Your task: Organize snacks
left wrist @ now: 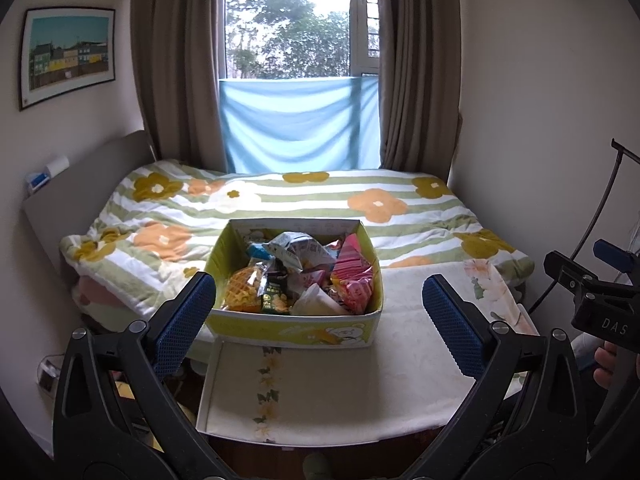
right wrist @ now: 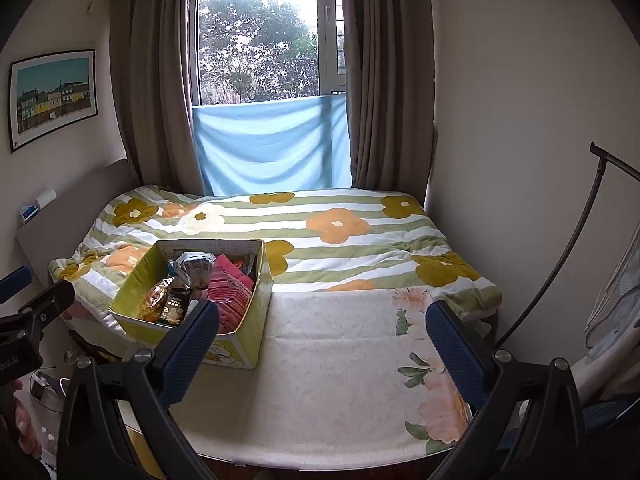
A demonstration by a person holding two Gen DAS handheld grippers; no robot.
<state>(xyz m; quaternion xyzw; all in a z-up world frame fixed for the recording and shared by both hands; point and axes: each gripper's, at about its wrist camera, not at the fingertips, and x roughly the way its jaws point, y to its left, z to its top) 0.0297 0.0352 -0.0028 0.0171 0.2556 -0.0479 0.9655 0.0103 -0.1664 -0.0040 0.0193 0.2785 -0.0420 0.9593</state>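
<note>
A yellow-green cardboard box [left wrist: 280,326] with a bear print stands on the bed's near part; it also shows in the right wrist view [right wrist: 132,288]. It is full of snack packets: a waffle bag [left wrist: 244,288], a pink striped packet [left wrist: 352,276], a silver-white bag [left wrist: 296,250], a dark packet [left wrist: 274,298]. My left gripper [left wrist: 318,320] is open and empty, held in front of the box. My right gripper [right wrist: 322,342] is open and empty, over the white cloth to the right of the box. It also shows in the left wrist view [left wrist: 592,280].
The bed has a striped flower quilt [left wrist: 320,200] and a white flowered cloth [right wrist: 340,360] at the near end. A headboard [left wrist: 80,184] stands left, curtains and a window behind. A black curved stand [right wrist: 576,240] and hanging fabric are at the right.
</note>
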